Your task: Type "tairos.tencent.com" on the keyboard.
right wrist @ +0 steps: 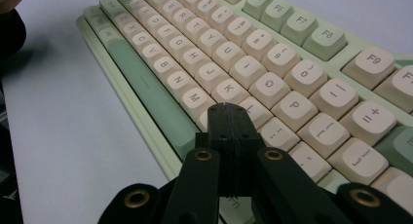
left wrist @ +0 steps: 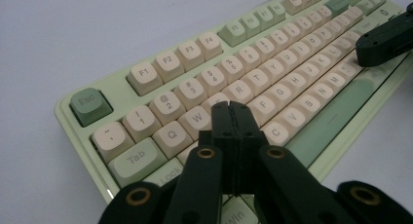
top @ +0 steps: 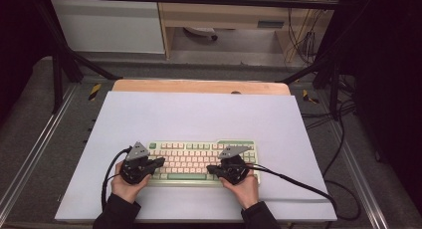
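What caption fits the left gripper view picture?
Shut black left gripper poised over the letter keys of a pale green keyboard with cream keycaps.

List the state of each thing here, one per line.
Keyboard: flat on the white sheet, keys facing up.
Left gripper: jaws shut, empty, tip over the keys near S.
Right gripper: jaws shut, empty, tip over the keys near L.
White sheet: spread flat on the table.

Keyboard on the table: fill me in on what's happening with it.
A person holds a gripper in each hand over a pale green keyboard with cream keys, lying on a white sheet. The left gripper, jaws shut, points at the keys near W and E. The right gripper, also shut, points near the L key. Nothing is held; whether either tip touches a key is unclear.
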Available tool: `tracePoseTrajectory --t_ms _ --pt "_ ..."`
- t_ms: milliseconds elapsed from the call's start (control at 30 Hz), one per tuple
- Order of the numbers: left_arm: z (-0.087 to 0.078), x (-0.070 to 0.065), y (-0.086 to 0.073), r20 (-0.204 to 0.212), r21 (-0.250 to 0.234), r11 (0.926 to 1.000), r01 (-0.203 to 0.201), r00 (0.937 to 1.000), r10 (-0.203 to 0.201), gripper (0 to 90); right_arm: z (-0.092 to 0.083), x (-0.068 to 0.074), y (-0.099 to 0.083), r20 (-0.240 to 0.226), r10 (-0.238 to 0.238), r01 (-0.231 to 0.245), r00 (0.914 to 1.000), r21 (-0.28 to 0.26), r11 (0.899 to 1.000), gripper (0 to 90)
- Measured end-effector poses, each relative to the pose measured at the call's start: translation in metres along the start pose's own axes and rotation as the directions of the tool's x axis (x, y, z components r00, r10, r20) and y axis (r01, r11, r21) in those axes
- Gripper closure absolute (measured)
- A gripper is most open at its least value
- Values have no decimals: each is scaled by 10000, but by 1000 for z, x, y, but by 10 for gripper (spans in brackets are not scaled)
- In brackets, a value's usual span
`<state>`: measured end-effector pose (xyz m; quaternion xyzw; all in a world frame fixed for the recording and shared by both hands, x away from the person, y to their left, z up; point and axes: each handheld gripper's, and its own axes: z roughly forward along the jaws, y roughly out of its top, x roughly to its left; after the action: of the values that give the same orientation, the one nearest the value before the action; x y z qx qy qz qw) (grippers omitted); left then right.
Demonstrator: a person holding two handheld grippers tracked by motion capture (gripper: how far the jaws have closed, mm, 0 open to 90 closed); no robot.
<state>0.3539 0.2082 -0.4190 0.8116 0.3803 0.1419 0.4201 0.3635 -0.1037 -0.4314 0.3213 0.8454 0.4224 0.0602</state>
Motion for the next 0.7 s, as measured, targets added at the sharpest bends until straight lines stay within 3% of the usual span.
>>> tracePoseTrajectory --t_ms 467,700 --pt "-1 0 0 -16 -23 10000 -11 10000 11 900 -1 0 0 -4 -26 26 10000 76 10000 900" --pt "-2 -1 1 -33 -57 10000 -34 10000 34 900 -13 -1 3 365 -226 226 9991 11 9997 900"
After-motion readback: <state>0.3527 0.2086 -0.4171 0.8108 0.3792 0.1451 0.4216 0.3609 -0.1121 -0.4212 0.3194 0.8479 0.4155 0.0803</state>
